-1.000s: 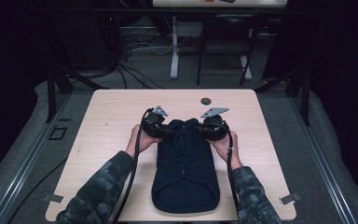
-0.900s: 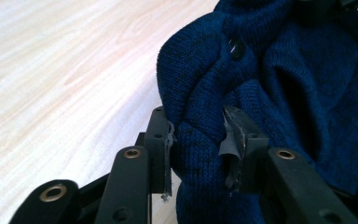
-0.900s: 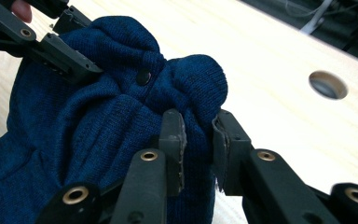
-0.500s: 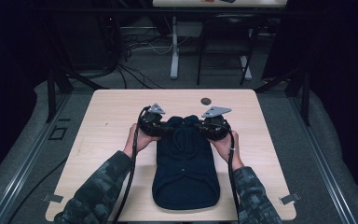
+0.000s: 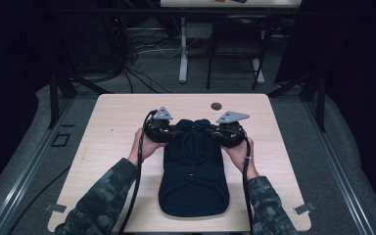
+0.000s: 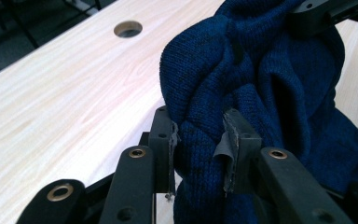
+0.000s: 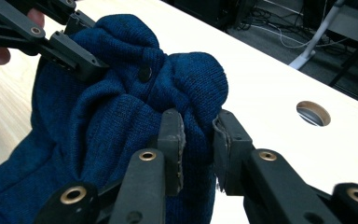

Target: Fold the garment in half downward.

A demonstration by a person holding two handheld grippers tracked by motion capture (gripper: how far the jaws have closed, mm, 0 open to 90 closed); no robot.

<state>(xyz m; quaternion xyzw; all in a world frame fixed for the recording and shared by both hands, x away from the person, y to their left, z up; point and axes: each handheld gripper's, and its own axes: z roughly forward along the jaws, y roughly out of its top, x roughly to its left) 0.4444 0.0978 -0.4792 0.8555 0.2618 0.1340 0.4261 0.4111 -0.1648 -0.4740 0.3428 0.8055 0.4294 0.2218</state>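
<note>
A dark blue knitted garment (image 5: 194,174) lies folded on the light wooden table (image 5: 112,122), its far end bunched up and lifted. My left gripper (image 5: 174,131) is shut on a fold at the left of that far end; in the left gripper view the knit (image 6: 242,88) is squeezed between my pads (image 6: 199,149). My right gripper (image 5: 211,131) is shut on the fold at the right; in the right gripper view the knit (image 7: 121,107) bulges between my pads (image 7: 196,144). The left gripper's jaws have just closed further on the cloth. The other gripper (image 7: 70,46) pinches the cloth across from me.
A round cable hole (image 5: 216,105) sits in the table near its far edge, also seen as the hole (image 6: 128,29) and the hole (image 7: 313,113). Bare tabletop lies left and right of the garment. Table legs and cables (image 5: 142,54) stand on the floor beyond.
Both grippers have lifted the garment's far end slightly, the left hand rising a little. The fabric there has bunched up higher.
</note>
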